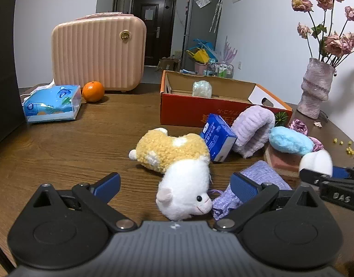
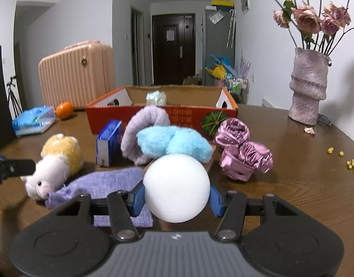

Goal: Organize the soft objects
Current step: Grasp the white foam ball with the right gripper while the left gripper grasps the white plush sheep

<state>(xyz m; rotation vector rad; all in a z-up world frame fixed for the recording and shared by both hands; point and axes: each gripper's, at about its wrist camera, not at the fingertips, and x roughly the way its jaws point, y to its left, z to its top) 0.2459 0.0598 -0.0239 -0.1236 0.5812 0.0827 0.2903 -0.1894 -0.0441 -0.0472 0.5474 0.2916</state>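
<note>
Basically had the right gripper (image 2: 177, 198) clamped on the round white foam ball (image 2: 176, 188), orange cardboard box (image 2: 163, 117) dead ahead at twelve o'clock; left gripper (image 1: 174, 184) hung open.

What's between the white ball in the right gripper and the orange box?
In the right wrist view, the blue fluffy piece and lilac headband lie between the white ball and the orange box.

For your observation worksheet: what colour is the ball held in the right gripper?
White; the ball shows best in the right wrist view.
</note>
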